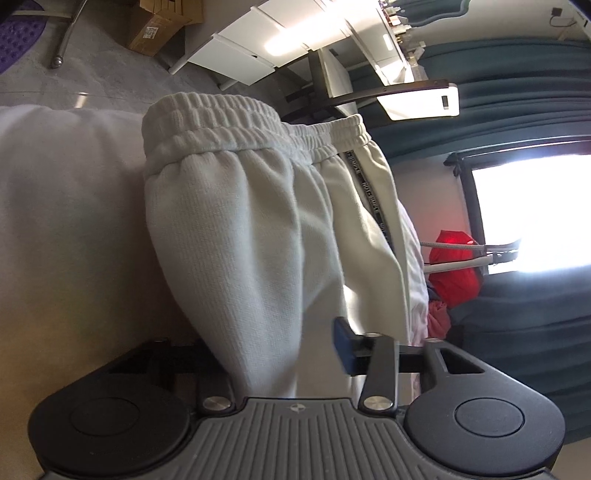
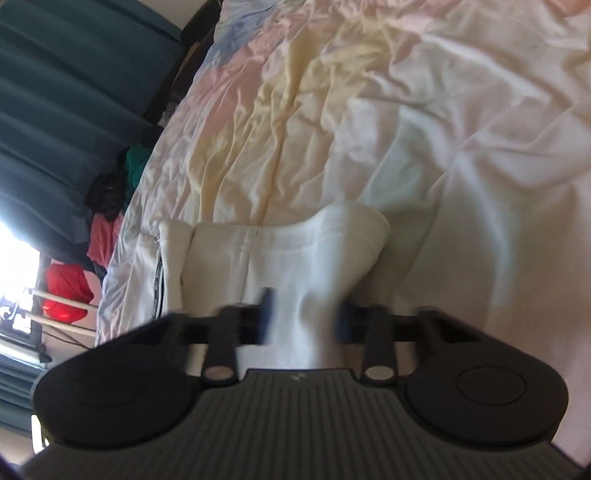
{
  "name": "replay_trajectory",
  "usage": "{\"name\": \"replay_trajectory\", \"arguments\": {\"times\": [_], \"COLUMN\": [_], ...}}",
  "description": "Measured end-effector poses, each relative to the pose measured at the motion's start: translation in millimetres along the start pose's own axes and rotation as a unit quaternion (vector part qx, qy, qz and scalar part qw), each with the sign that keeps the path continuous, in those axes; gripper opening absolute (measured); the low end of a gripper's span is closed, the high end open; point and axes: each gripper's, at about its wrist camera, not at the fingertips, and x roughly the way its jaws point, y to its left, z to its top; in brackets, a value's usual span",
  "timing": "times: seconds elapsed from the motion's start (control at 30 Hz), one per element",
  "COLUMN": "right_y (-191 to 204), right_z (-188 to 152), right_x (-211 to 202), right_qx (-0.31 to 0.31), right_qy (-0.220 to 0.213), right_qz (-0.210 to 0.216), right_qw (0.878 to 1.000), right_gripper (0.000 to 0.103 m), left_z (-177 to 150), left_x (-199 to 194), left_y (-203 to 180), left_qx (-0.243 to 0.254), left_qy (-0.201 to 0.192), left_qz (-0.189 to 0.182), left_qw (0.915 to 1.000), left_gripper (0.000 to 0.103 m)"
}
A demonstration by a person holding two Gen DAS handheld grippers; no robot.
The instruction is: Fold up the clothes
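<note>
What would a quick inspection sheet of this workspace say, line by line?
Surface: rumpled pastel bedsheet.
Job's things: cream knit sweatpants with elastic waistband, held up off the sheet.
Clutter: red cloth bundle; brown cardboard box on the floor.
Grippers: left tongs and right tongs each closed on sweatpants fabric.
Cables: nothing seen.
Surroundings: teal curtains, bright window, white drawers.

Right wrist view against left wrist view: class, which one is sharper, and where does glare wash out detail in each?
Left wrist view is sharper: the waistband ribbing of the white sweatpants reads clearly, but the window is blown out. Right wrist view is motion-blurred, smearing the fingers and sweatpants cloth; glare sits at its left edge, by the red garment.
</note>
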Motion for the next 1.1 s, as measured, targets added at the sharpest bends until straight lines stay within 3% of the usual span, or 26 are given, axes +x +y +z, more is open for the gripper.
{"name": "replay_trajectory", "arguments": {"times": [0.03,0.13,0.27,0.43,0.6,0.77,0.87,0.97,1.1], "right_y": [4.2,12.3,15.3,19.1,31.6,116.7,187.0,251.4,307.4], "right_z": [-0.6,-1.1,0.3,3.7,8.3,19.4,28.3,31.9,16.5], "right_x": [-2.2,-17.7,-47.4,-77.1,-98.9,-75.4,-31.7,29.4,121.4], "right_qx": [-0.014,-0.043,-0.050,-0.058,-0.078,-0.150,-0.185,-0.218,-0.293], "right_qy": [-0.007,-0.037,-0.088,-0.139,-0.177,-0.193,-0.176,-0.159,-0.159], "right_qz": [-0.001,0.016,0.043,0.067,0.090,0.106,0.107,0.077,0.018], "right_qw": [1.000,0.998,0.994,0.986,0.977,0.964,0.961,0.960,0.942], "right_gripper": [0.012,0.008,0.006,0.006,0.006,0.006,0.006,0.006,0.006], "left_z": [-0.1,-0.6,-3.0,-12.0,-0.1,36.0,59.9,84.0,110.4], "left_x": [0.1,-7.3,-35.0,-68.4,-69.0,-49.1,-12.6,43.1,132.8], "left_y": [0.4,-3.3,-12.2,-15.8,-29.2,-69.8,-116.2,-150.5,-178.3], "left_qx": [0.001,0.009,0.025,0.053,0.064,0.033,0.041,0.027,0.047], "left_qy": [-0.002,-0.018,-0.053,-0.069,-0.046,-0.014,-0.013,-0.008,-0.002], "left_qz": [0.002,-0.019,-0.098,-0.157,-0.140,-0.128,-0.069,-0.028,0.022], "left_qw": [1.0000,0.9996,0.9934,0.9837,0.9870,0.9912,0.9966,0.9992,0.9987], "left_gripper": [0.013,0.009,0.008,0.008,0.008,0.008,0.009,0.009,0.009]}}
